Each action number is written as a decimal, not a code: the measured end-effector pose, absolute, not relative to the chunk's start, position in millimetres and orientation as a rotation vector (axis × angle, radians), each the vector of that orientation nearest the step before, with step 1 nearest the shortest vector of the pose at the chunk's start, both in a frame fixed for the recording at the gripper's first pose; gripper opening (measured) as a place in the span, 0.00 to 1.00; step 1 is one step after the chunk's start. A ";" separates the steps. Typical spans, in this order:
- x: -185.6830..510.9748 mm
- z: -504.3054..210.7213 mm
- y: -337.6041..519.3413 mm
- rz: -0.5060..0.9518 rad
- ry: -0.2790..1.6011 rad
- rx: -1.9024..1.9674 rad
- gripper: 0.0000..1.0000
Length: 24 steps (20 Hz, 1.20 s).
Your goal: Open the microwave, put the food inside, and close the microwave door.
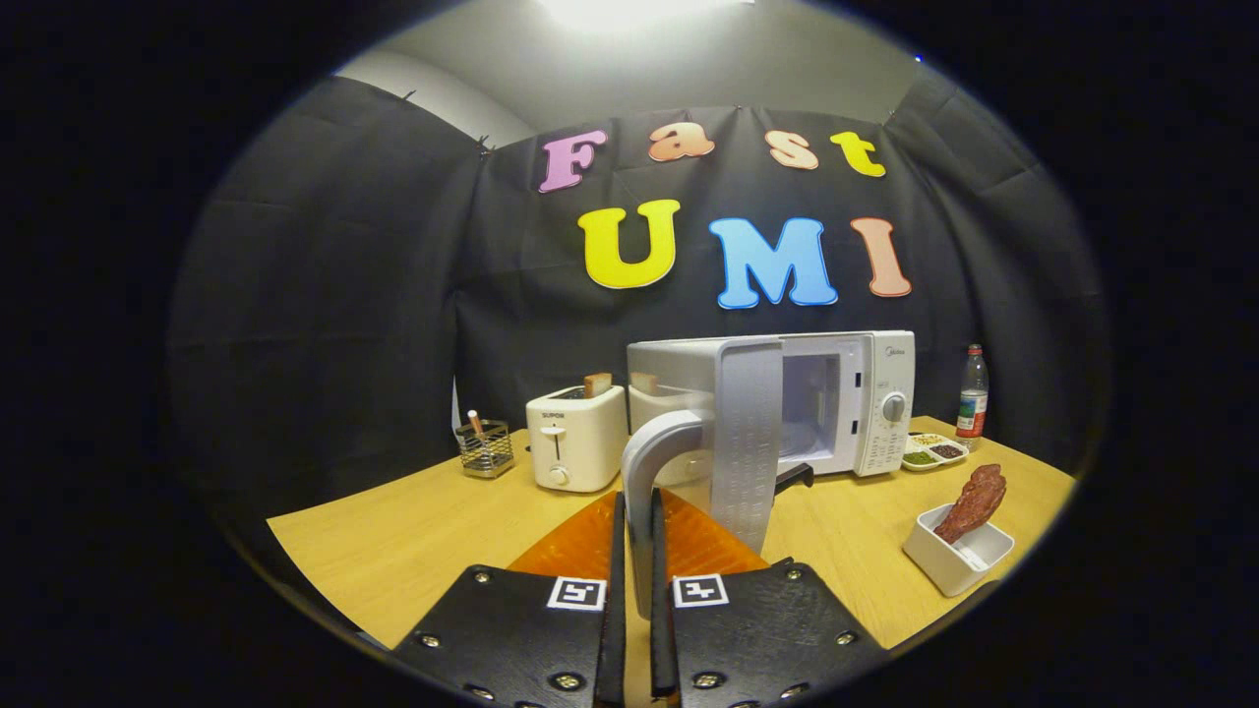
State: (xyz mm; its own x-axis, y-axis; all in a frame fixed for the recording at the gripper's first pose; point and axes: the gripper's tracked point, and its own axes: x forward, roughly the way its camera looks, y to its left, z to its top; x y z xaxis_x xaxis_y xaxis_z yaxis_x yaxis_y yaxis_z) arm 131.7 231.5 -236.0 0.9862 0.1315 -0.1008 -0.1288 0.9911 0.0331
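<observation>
Table (413, 536): pale wood-look top, smooth, soft sheen.
White microwave (866, 393): smooth plastic-looking casing, slightly glossy.
Microwave door handle (654, 462): smooth grey plastic, clamped between the fingers of the gripper (635, 551).
White toaster (575, 438): glossy plastic.
Wire basket (485, 449): shiny metal mesh.
White square dish (956, 556): smooth, matt.
Booth wall (334, 295): matt black cloth, creased.

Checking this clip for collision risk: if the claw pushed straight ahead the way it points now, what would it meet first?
The claw already grips the microwave door handle, so it would drive the swung-open door back. Beyond that stand the microwave body and a white toaster, though depth there is hard to judge.
</observation>
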 end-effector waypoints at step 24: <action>85.7 -177.3 123.3 0.283 0.129 0.182 0.08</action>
